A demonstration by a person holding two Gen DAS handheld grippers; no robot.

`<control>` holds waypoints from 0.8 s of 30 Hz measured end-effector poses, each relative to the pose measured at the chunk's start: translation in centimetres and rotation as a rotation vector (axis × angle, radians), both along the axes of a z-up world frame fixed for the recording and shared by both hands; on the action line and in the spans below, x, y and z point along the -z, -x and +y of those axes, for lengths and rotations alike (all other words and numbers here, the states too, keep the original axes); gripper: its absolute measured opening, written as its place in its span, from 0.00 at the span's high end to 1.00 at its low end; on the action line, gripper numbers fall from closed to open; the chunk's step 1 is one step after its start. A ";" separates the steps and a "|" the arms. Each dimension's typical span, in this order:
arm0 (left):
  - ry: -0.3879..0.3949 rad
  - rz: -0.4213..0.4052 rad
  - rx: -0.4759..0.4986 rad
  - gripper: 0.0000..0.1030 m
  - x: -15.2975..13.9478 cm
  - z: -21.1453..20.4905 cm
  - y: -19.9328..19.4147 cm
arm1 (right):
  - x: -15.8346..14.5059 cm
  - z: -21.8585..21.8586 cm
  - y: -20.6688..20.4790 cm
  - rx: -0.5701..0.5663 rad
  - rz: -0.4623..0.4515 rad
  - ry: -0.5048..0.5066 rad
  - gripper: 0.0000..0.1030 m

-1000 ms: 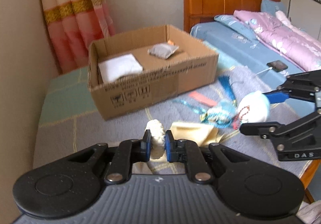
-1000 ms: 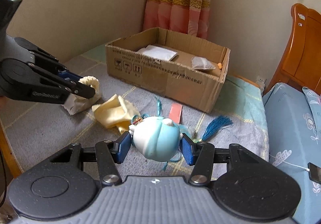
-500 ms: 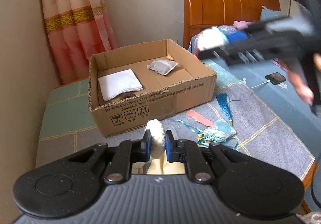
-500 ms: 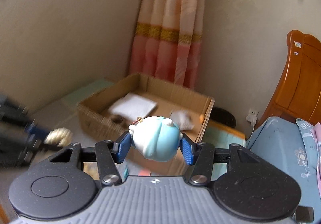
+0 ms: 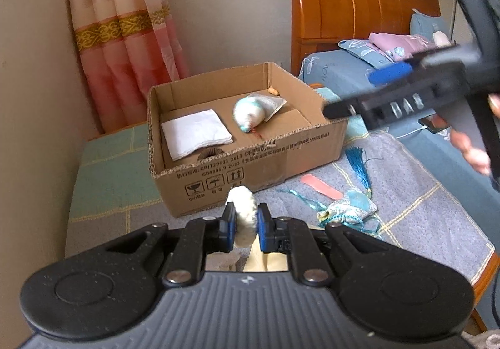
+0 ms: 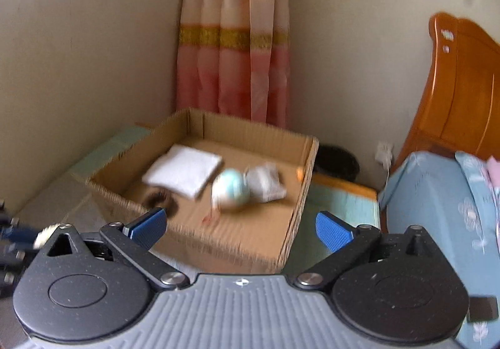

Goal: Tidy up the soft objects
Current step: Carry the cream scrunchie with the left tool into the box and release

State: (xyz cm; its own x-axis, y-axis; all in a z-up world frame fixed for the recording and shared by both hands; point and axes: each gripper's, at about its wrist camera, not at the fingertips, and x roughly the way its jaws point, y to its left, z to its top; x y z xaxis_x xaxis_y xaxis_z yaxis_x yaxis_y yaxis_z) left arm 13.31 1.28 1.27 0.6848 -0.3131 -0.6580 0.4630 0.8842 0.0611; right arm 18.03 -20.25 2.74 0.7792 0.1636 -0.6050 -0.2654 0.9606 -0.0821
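Note:
An open cardboard box (image 5: 265, 167) stands on the grey-blanketed table. Inside it a blue-and-white plush toy (image 5: 248, 113) lies beside a grey pouch (image 5: 272, 103) and a folded white cloth (image 5: 193, 133). My right gripper (image 6: 240, 222) hovers over the box's (image 6: 218, 249) near edge, its jaws opening with nothing between them. The toy (image 6: 231, 189) lies blurred below and beyond its pads. The left wrist view catches that gripper (image 5: 359, 92) at the right, above the box corner. In front of the box, my left gripper (image 5: 243, 220) is shut on a white fluffy soft piece (image 5: 242, 208).
On the blanket right of the left gripper lie a teal tasselled pouch (image 5: 347, 211), a pink strip (image 5: 320, 188) and a teal tassel (image 5: 359, 164). A yellow cloth (image 5: 268, 258) lies under the left gripper. A bed with a wooden headboard (image 5: 359, 5) stands at the right, a curtain (image 5: 125, 36) behind.
The right gripper carried the blue plush toy up from the blanket over the box and opened. The toy now lies inside the box. The left gripper kept its grip and place.

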 end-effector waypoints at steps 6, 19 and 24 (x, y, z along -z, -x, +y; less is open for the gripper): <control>0.009 -0.013 0.027 0.88 -1.4 -1.1 -1.6 | 0.6 0.0 2.2 0.042 0.066 0.003 0.00; -0.017 -0.049 0.138 0.87 -3.5 -8.6 -9.5 | 2.7 -0.1 5.9 0.116 0.087 0.017 0.00; -0.053 -0.088 0.089 0.00 -3.5 -10.0 -10.2 | 2.6 -0.7 6.0 0.131 0.088 0.009 0.00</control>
State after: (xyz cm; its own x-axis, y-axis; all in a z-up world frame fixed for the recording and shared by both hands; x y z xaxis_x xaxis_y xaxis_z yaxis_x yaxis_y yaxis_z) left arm 23.55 -8.75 4.80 0.7118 -0.3415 -0.6138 0.5300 0.8346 0.1503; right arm 12.00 -20.92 0.11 0.7372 0.0579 -0.6732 -0.1443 0.9868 -0.0731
